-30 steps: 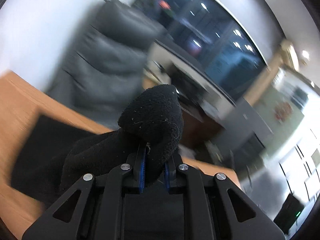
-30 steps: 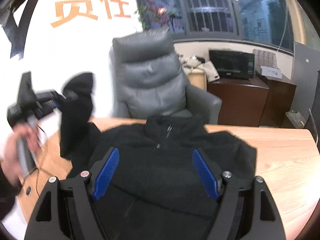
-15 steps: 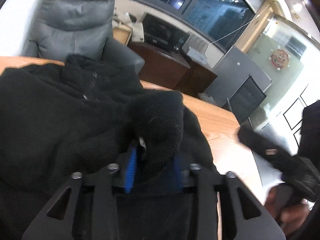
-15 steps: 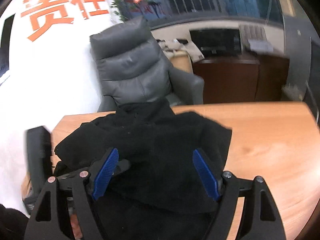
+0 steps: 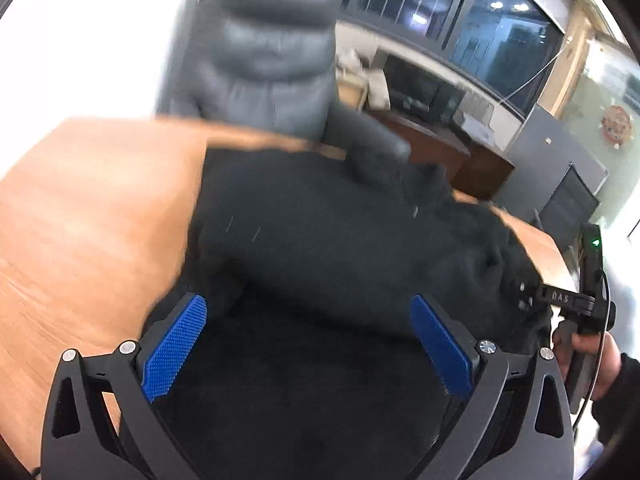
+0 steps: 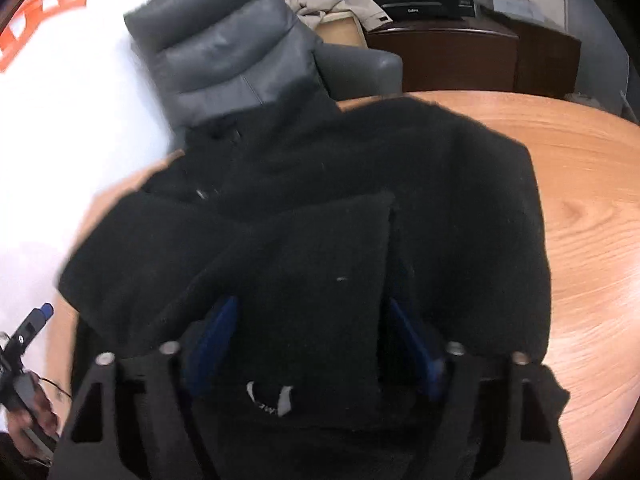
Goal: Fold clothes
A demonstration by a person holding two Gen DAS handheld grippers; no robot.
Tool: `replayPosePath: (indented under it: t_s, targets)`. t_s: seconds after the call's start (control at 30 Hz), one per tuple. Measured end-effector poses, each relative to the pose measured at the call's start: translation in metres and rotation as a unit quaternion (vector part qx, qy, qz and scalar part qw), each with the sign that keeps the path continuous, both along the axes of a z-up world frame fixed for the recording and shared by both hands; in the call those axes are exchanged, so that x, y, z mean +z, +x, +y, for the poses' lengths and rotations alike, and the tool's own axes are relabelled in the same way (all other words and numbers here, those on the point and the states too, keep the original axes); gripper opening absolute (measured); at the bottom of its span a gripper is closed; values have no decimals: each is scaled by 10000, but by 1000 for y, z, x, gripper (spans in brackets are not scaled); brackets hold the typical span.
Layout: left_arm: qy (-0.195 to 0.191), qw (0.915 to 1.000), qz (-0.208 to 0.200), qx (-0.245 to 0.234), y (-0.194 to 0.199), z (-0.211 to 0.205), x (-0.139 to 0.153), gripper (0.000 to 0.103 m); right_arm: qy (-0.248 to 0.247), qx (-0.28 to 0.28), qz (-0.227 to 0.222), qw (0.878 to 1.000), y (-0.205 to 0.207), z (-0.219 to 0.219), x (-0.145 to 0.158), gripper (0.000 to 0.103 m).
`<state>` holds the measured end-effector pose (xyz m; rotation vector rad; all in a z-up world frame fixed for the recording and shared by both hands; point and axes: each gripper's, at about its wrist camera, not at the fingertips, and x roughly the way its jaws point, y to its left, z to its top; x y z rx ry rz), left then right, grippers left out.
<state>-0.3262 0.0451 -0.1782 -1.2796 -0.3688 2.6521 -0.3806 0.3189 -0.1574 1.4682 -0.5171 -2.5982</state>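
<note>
We see the black fleece jacket (image 6: 460, 200) spread on the round wooden table (image 6: 592, 184), collar towards the grey leather armchair (image 6: 224, 52). A folded sleeve (image 6: 320, 280) lies lengthwise between our right gripper's (image 6: 310, 344) half-open pads, which flank it without clearly pinching. Our left gripper (image 5: 308, 344) gapes wide and empty, just above the jacket's left edge. No containers show.

Both views ride low and close over the black garment (image 5: 320, 248), facing the grey armchair (image 5: 260, 60) at 12 o'clock beyond the counter (image 5: 88, 208). The left view looks from 9 o'clock; the right view has the right tongs (image 6: 310, 344) around a fold.
</note>
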Motion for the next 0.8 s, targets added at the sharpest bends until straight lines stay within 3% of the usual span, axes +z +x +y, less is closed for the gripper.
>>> replayPosePath:
  t_s: [0.03,0.07,0.17,0.3,0.37,0.5,0.6,0.67,0.73,0.8]
  targets:
    - [22,10000,-58,-59,-2,-3,-7,103,56,21,46,10000,1,-2,3,30]
    - [16,9999,-85,-90,-4,-5,-13,103,112,43,91,9999,3,-5,6,15]
    - [-64,10000,-55,-33,-12,-12,-25,103,288,31,800,9964,17,-9,45,8]
    - [-286,9983,-254,445,-14,-30,-43,102,611,-423,1856,9798,37,5,108,8]
    - [-216,9979,-258,560,-8,-42,-48,100,834,-539,1583,9824,31,22,93,8]
    - [-313,9981,-159,503,0,-48,-51,95,1046,-120,217,9942,24,26,11,8]
    - [-349,9983,-139,435,5,-54,-53,90,1182,-36,132,9929,36,19,-6,11]
    - [-406,9984,-152,352,9,-54,-45,89,1043,-155,101,9944,39,21,0,17]
    - [-355,9993,105,13,17,-45,-20,89,1315,-145,278,9908,42,16,22,30]
    - [-247,9971,499,-526,22,-29,10,93,1684,-125,784,9825,49,7,51,60]
